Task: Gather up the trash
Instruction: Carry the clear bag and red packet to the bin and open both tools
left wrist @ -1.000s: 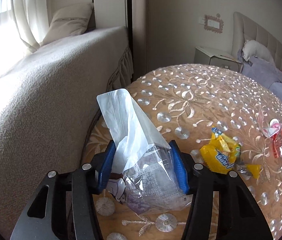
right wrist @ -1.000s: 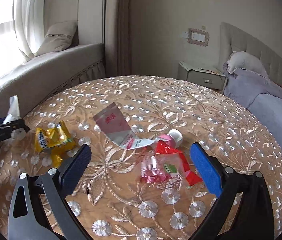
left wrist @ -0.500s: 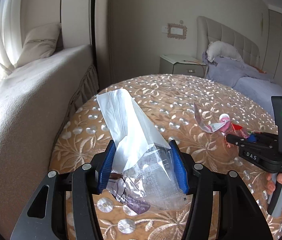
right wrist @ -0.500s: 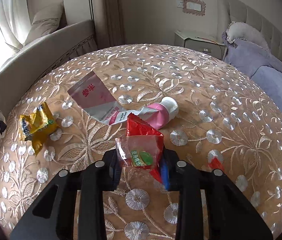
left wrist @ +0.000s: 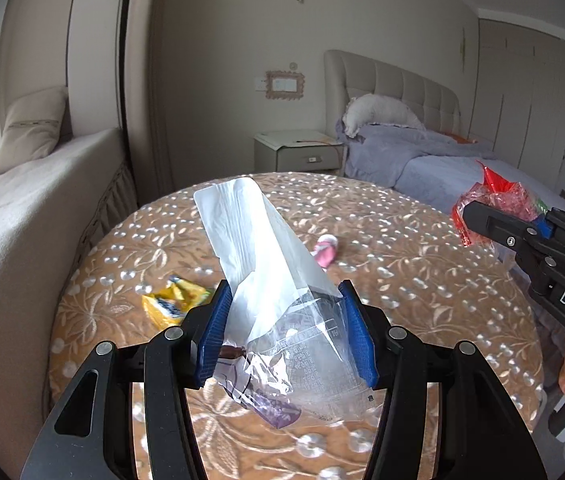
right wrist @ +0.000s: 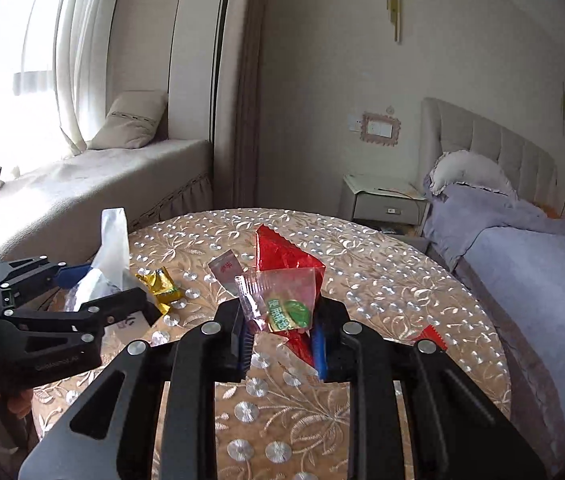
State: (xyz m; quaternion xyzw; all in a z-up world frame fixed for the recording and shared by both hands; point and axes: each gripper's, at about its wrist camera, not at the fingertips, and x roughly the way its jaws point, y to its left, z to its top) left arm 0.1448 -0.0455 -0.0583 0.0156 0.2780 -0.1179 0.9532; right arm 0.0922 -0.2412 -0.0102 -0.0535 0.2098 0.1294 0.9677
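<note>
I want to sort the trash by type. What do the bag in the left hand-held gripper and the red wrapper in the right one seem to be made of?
Clear bag: apparently thin plastic film, glossy and part frosted white; the tablecloth shows through it and it creases softly.
Red wrapper: probably plastic film, shiny, with a clear printed front and a zigzag-cut edge; a foil layer cannot be ruled out.

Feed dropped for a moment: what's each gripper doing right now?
Left gripper: shut on the clear plastic bag.
Right gripper: jaws closing, pads gripping the red snack wrapper.
</note>
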